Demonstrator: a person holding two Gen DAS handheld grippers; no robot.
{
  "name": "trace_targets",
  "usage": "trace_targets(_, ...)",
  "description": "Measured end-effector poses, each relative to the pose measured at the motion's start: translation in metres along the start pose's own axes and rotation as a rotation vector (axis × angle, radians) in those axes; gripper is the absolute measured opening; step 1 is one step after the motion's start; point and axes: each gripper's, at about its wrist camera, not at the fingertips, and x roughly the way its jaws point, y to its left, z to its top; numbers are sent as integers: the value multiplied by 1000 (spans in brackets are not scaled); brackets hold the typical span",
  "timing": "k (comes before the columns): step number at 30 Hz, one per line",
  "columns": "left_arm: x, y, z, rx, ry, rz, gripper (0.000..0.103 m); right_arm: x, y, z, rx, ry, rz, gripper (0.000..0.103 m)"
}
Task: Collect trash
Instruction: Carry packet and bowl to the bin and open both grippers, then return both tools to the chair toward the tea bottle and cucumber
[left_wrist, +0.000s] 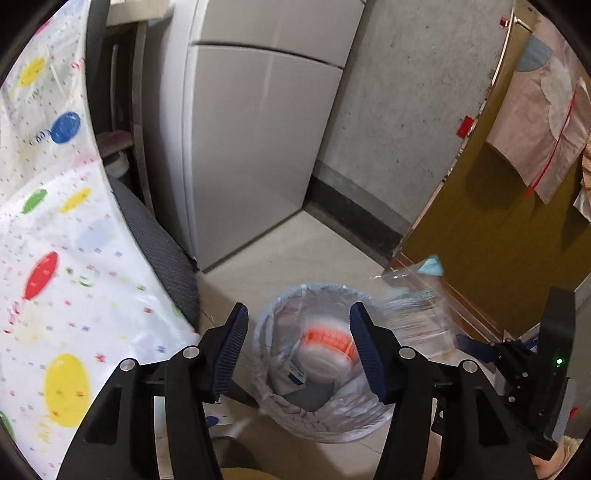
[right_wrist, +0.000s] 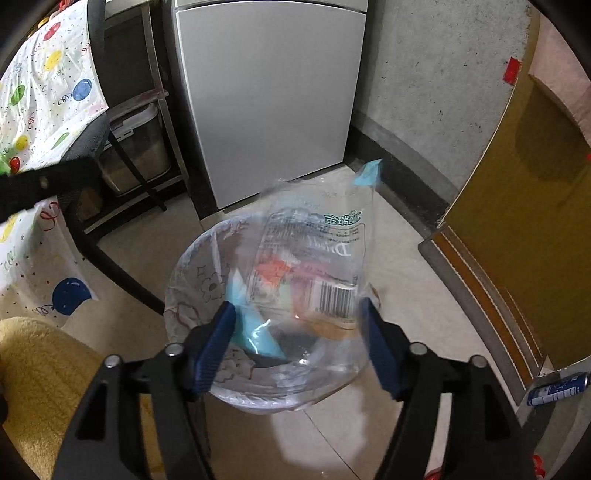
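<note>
A lived-in home: white fridge (left_wrist: 258, 140), balloon-print tablecloth (left_wrist: 48, 229) and lined wastebasket (left_wrist: 321, 369) on tile.

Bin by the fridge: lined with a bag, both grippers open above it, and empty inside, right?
Not empty: the left wrist view shows an orange-and-white package in the bin. It is lined, by the fridge, with the left gripper and right gripper open above.

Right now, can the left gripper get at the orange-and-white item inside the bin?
Probably yes. The left gripper is open above the bin, whose mouth is uncovered, and the orange-and-white item lies exposed. The clear wrapper sits off toward its right finger.
</note>
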Motion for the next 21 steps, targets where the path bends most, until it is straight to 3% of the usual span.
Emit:
trace_targets(8, -46, 23, -3, -8, -57, 66, 62, -39, 2, 3, 36, -52, -15, 71)
trace_targets(13, -87, 48, -8, -20, -104, 107, 62, -86, 14, 10, 37, -151, -10, 73)
trace_targets(17, -121, 71, -15, -38, -133, 176, 62, -122, 40, 19, 19, -246, 43, 73)
trace_targets(21, -155, 101, -29, -82, -163, 246, 64, -143, 73, 23, -7, -311, 149, 71)
